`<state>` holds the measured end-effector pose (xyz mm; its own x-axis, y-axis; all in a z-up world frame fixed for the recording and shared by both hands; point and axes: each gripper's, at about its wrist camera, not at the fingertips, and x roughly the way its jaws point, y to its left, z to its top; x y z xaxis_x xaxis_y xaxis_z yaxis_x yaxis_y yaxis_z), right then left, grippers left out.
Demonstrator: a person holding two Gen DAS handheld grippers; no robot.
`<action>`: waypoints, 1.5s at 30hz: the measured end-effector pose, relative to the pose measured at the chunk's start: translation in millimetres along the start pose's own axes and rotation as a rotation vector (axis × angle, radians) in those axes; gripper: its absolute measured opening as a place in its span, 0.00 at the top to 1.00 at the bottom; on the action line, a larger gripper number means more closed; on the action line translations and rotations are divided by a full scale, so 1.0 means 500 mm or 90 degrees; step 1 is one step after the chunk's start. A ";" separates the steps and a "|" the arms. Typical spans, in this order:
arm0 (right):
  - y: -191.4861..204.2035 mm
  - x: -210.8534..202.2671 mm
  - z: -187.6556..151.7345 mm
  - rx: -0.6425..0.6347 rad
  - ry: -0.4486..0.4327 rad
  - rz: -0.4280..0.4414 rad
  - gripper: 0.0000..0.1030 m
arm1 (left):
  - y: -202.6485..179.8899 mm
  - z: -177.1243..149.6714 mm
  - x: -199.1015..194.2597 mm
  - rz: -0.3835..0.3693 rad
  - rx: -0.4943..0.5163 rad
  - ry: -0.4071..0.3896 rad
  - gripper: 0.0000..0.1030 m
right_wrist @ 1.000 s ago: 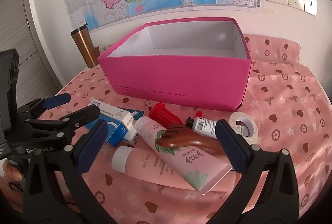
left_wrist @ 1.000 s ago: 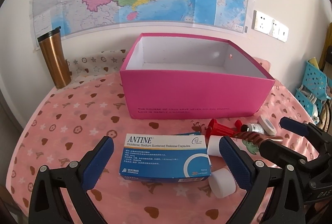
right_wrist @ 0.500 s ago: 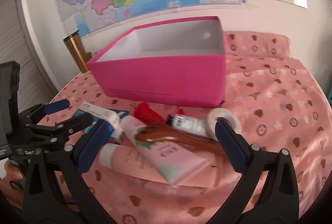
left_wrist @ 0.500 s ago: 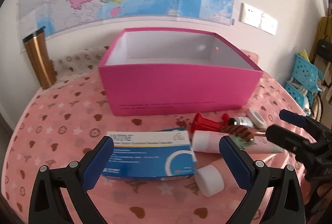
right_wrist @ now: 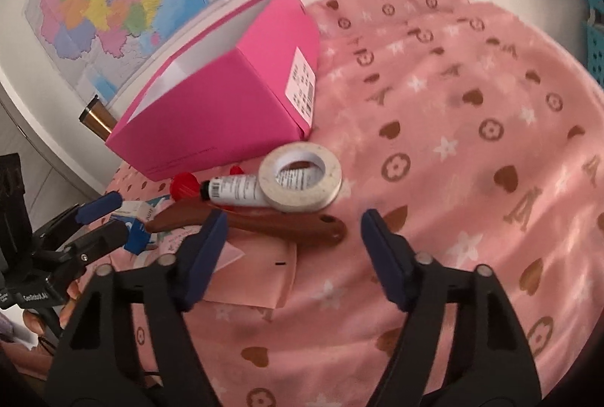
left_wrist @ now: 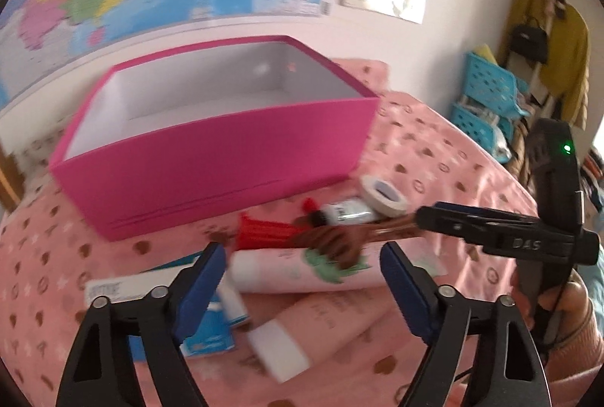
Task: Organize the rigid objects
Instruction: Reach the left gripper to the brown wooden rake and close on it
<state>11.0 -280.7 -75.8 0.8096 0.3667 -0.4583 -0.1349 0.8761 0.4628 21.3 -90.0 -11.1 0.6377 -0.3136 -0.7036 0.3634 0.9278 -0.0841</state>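
An open pink box (left_wrist: pixel 211 158) (right_wrist: pixel 226 97) stands on the pink cloth. Before it lies a heap: a red corkscrew (left_wrist: pixel 264 231), a small bottle (left_wrist: pixel 347 211) (right_wrist: pixel 234 190), a tape roll (left_wrist: pixel 383 195) (right_wrist: pixel 302 180), a brown wooden massager (left_wrist: pixel 332 241) (right_wrist: pixel 283 224), two pink tubes (left_wrist: pixel 302 275) and a blue medicine box (left_wrist: pixel 113 290) (right_wrist: pixel 136 218). My left gripper (left_wrist: pixel 302 288) (right_wrist: pixel 117 218) hovers over the tubes, jaws closing, pads touching nothing. My right gripper (right_wrist: pixel 294 252) (left_wrist: pixel 426 218) is closing just short of the massager's handle end, pads clear of it.
A copper tumbler (right_wrist: pixel 96 118) stands behind the box by the wall with a map. Blue baskets (left_wrist: pixel 487 94) and hanging clothes are off the table's right side. A hand (left_wrist: pixel 566 305) holds the right gripper. Bare cloth (right_wrist: pixel 472 143) stretches to the right of the heap.
The left gripper swung right, from over the medicine box to the tubes. The right gripper moved right, sank and rolled toward the massager handle and tape. Both jaws have narrowed.
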 end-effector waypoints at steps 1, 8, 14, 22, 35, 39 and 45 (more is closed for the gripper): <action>-0.001 0.003 0.000 -0.002 0.002 0.001 0.30 | -0.008 0.004 0.008 -0.011 0.007 0.008 0.26; -0.002 0.025 -0.008 -0.013 0.021 0.021 0.35 | -0.019 0.012 0.049 -0.073 0.007 0.061 0.40; -0.003 0.025 -0.010 -0.017 0.016 0.029 0.35 | -0.010 0.013 0.058 -0.096 0.005 0.068 0.45; -0.007 0.021 -0.010 0.006 0.013 0.050 0.35 | -0.016 0.013 0.060 -0.080 0.009 0.067 0.46; 0.022 -0.030 0.012 -0.005 -0.063 0.115 0.34 | 0.015 0.001 0.057 -0.035 -0.026 0.038 0.61; 0.030 -0.034 0.018 -0.018 -0.080 0.141 0.34 | 0.018 -0.004 0.056 -0.028 -0.018 0.029 0.63; 0.014 0.005 0.035 -0.007 -0.042 0.122 0.34 | 0.013 -0.003 0.057 -0.021 -0.005 0.025 0.64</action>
<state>22.1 -279.2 -60.6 0.8046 0.5056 -0.3115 -0.2958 0.7960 0.5281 40.8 -92.7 -32.7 0.5979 -0.3364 -0.7276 0.3788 0.9185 -0.1135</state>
